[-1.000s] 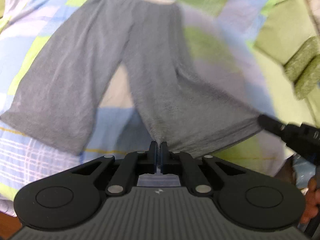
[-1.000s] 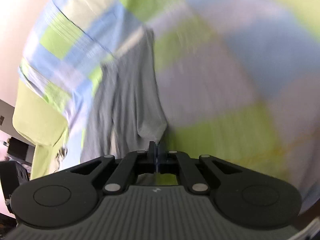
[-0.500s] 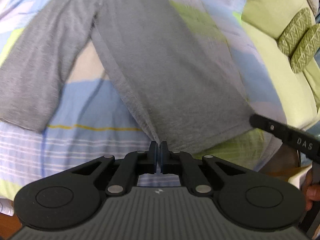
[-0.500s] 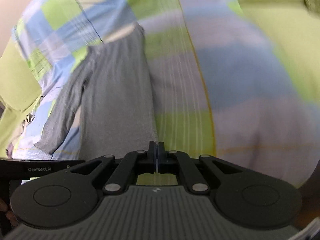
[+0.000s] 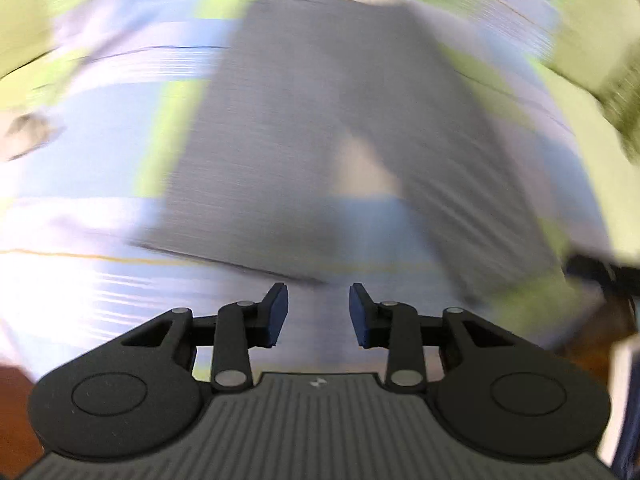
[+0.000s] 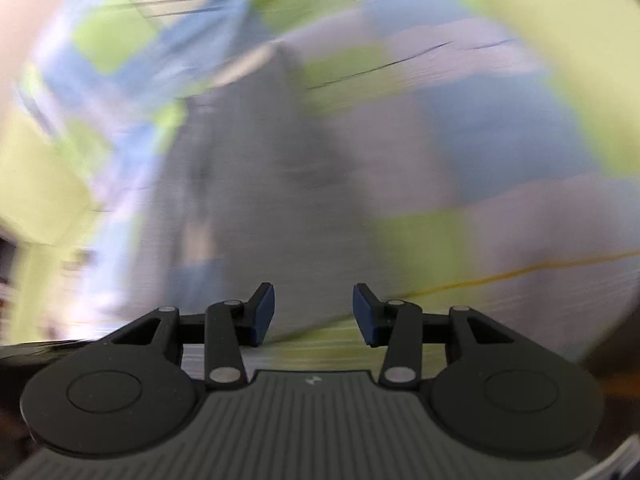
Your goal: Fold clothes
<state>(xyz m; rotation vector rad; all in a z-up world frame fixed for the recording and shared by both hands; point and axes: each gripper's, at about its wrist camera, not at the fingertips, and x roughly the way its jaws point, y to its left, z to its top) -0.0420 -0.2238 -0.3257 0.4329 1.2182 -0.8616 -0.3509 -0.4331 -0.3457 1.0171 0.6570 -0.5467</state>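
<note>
Both hand-held grippers, which were pinched shut on the near hem of the grey trousers a second ago, are now letting go: the left hand-held gripper point(image 5: 318, 314) is opening its jaws, its blue pads point(image 5: 276, 314) standing apart with only bedspread showing in the gap, and the right hand-held gripper point(image 6: 314, 314) is opening likewise, its pads point(image 6: 262, 314) apart with nothing pressed between them. Since then the left wrist view has also been swinging sideways, so the grey trousers point(image 5: 288, 132) are now sitting in the middle of that picture rather than off to the left, heavily smeared by motion blur. They are lying flat on the checked bedspread point(image 5: 80, 208) of green, blue and lilac squares, waistband at the far side and the two legs spreading toward the near edge with a wedge of bedspread showing between them. In the right wrist view the trousers point(image 6: 272, 200) are stretching away from just beyond the jaws toward the far side, with the bedspread point(image 6: 500, 152) lying to their right. At the right edge of the left wrist view a dark bar is showing, too blurred to tell what it is.
</note>
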